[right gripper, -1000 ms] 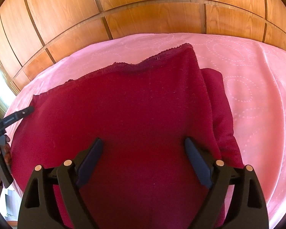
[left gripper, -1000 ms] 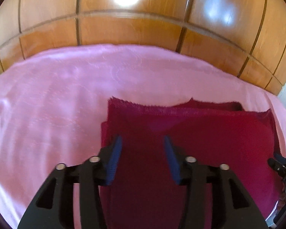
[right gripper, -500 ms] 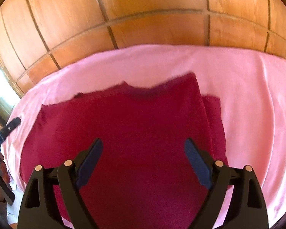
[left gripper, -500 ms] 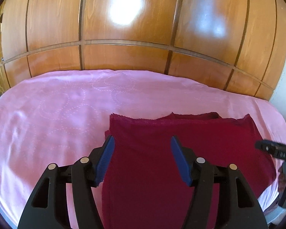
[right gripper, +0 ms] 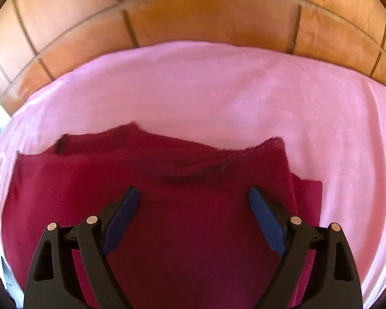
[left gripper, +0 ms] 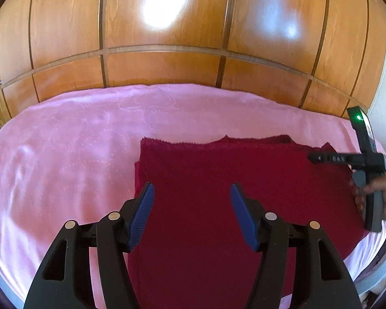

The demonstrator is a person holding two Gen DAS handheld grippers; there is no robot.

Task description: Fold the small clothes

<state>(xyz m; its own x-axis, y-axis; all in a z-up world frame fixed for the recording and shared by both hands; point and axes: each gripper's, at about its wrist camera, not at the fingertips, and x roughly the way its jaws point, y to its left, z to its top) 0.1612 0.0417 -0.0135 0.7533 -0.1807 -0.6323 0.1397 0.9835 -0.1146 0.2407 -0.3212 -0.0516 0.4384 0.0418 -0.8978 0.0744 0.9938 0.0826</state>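
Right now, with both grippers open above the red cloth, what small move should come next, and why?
Probably lower the right gripper to the uneven far edge of the red cloth and square it. Both it and the left gripper are empty, and that edge looks rumpled, with a layer sticking out on the right.

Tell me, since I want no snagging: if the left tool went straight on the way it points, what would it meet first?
Probably the dark red cloth on the pink bedspread; the left tool stands open above it with nothing between. Depth is unclear.
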